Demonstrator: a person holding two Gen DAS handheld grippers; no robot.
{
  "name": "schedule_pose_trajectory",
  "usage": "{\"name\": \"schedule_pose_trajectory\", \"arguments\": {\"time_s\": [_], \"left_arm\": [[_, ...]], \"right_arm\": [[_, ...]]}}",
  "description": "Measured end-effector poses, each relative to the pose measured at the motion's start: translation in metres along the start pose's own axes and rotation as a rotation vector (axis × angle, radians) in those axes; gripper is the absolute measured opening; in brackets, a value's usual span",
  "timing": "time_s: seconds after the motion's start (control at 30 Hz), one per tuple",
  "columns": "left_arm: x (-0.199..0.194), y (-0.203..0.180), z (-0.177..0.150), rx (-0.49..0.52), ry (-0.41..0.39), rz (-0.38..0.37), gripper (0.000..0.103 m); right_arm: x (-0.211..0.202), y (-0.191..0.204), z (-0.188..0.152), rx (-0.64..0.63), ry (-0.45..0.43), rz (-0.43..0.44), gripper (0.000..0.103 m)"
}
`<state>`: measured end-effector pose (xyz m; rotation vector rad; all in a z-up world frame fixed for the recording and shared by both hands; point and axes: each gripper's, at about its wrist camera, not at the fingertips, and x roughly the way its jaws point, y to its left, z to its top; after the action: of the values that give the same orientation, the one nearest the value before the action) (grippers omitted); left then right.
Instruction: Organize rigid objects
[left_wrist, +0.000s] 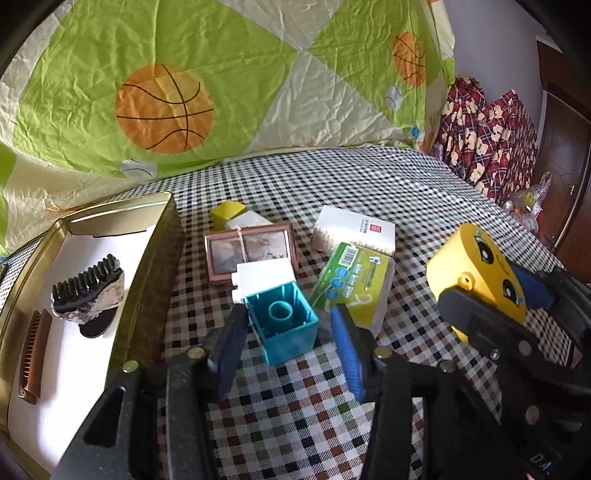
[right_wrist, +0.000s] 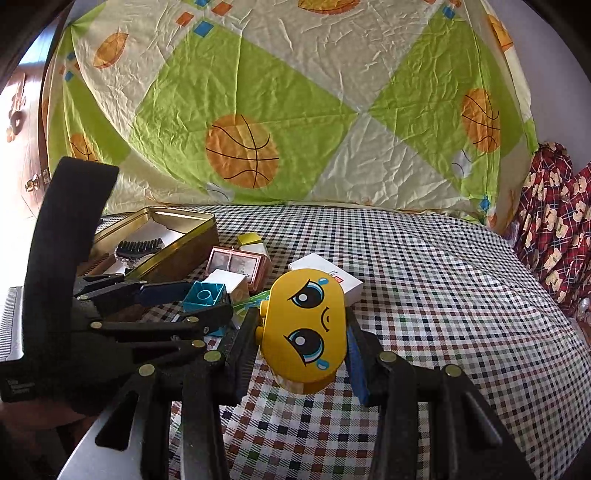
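yellow face block (right_wrist: 304, 328) held sideways, face twd cam.

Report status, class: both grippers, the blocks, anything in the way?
Left gripper open around teal block. Right gripper shut on yellow face block. Green packet and white block crowd the teal block.

No legible text; barcode on green packet (left_wrist: 351, 280), red logo on white box (left_wrist: 354, 230).
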<state>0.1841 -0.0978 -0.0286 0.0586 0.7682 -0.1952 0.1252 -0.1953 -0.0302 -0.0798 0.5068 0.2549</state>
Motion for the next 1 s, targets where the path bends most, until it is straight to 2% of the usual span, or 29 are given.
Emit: {"name": "schedule_pose_trajectory", "arguments": {"time_s": [0.03, 0.23, 0.7, 1.0], "left_arm": [[0.002, 0.0, 0.001, 0.003, 0.007, -0.001, 0.034], [-0.005, 0.005, -0.002, -0.02, -0.011, -0.02, 0.032], [-0.056, 0.019, -0.015, -0.061, -0.239, 0.029, 0.032], [-0.078, 0.021, -0.024, -0.07, -0.345, 0.063, 0.032]], "right_arm": [[0.0, 0.0, 0.0, -0.001, -0.001, -0.001, 0.045], [-0.004, 0.0, 0.001, -0.001, -0.015, -0.009, 0.045], [-0.029, -0.007, 0.002, 0.049, -0.167, 0.014, 0.045], [-0.033, -0.001, 0.005, 0.054, -0.218, 0.021, 0.045]]}}
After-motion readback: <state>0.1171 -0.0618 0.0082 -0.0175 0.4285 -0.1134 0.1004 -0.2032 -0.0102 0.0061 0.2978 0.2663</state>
